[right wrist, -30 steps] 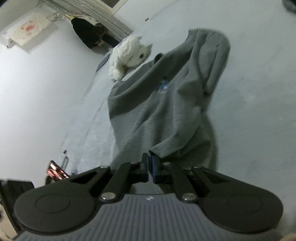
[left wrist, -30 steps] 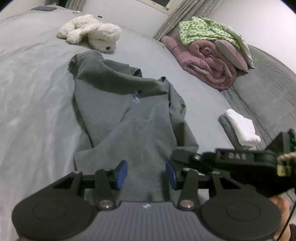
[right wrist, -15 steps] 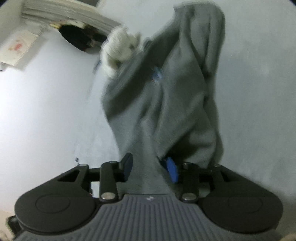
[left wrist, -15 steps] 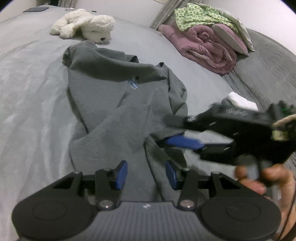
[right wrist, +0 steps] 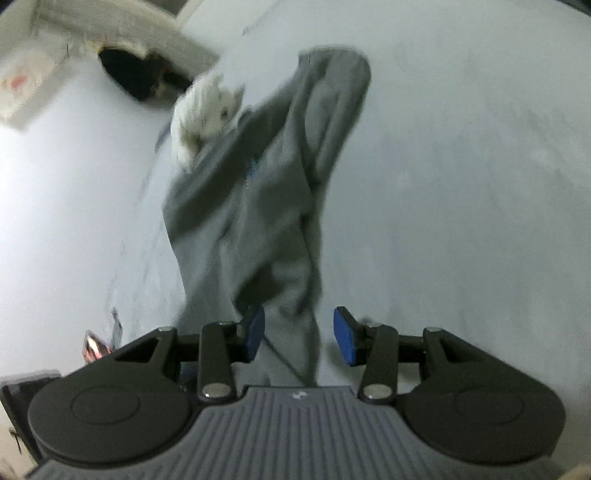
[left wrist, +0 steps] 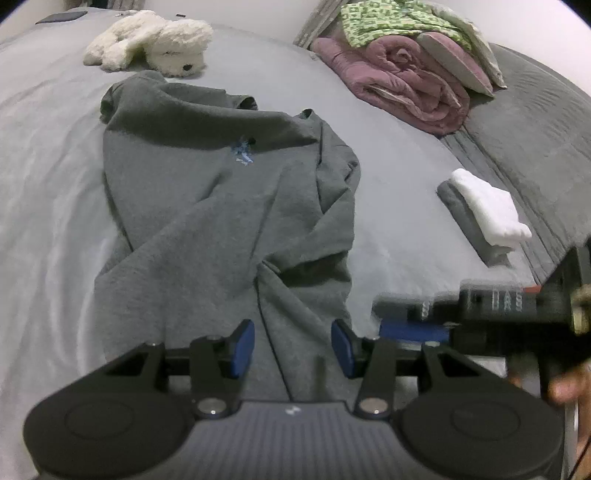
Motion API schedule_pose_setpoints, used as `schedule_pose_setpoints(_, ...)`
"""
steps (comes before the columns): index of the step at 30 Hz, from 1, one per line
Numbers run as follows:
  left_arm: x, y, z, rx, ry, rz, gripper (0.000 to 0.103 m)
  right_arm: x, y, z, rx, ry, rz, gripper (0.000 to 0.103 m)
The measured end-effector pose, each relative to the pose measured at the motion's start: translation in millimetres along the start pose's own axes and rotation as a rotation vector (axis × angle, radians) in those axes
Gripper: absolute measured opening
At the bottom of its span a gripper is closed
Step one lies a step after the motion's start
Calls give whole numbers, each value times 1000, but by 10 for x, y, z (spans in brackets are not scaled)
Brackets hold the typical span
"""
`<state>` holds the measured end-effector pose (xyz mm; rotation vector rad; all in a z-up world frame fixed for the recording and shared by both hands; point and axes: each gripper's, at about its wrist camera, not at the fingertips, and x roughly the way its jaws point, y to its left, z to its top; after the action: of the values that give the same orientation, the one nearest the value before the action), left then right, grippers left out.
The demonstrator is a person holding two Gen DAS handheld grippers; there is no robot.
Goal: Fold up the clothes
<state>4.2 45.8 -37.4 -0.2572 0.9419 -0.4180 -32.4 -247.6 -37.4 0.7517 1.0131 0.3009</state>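
Note:
A grey sweatshirt [left wrist: 207,206] with a small blue chest logo lies lengthwise on the pale grey bed [left wrist: 44,192], both sleeves laid inward across its body. My left gripper [left wrist: 292,349] hovers open over the near hem, its blue pads clear of the cloth. In the left wrist view my right gripper [left wrist: 413,328] sits blurred beside the hem's right corner, with a hand [left wrist: 565,387] behind it. In its own view the right gripper [right wrist: 299,339] is open. The sweatshirt [right wrist: 258,206] runs away from it, and the hem's edge lies under the gap, not pinched.
A white plush dog [left wrist: 155,44] lies beyond the collar. A rolled pink quilt [left wrist: 406,85] topped by green patterned cloth [left wrist: 399,18] sits far right. Folded white and grey items [left wrist: 484,210] rest beside a dark grey blanket [left wrist: 546,147]. The plush dog [right wrist: 203,118] appears blurred in the right wrist view.
The right gripper was shut on a sleeve cuff, opened and let it go, then drew back to the hem's right. The sleeve now lies across the body. The left gripper edged forward.

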Motion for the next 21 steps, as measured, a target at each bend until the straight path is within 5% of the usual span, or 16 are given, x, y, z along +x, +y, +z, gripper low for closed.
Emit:
schedule_pose_setpoints(4, -12, 15, 23, -16, -13, 11, 46, 69, 14, -237, -95, 93, -26, 42)
schedule_pose_setpoints(6, -40, 24, 32, -17, -24, 13, 46, 64, 63, -343, -159, 119, -47, 14)
schedule_pose_setpoints(8, -85, 39, 40, -14, -37, 18, 46, 28, 55, -431, -186, 145, -48, 5)
schedule_pose_setpoints(21, -425, 292, 108, -67, -119, 51, 46, -1061, -421, -530, -178, -35, -124, 3)
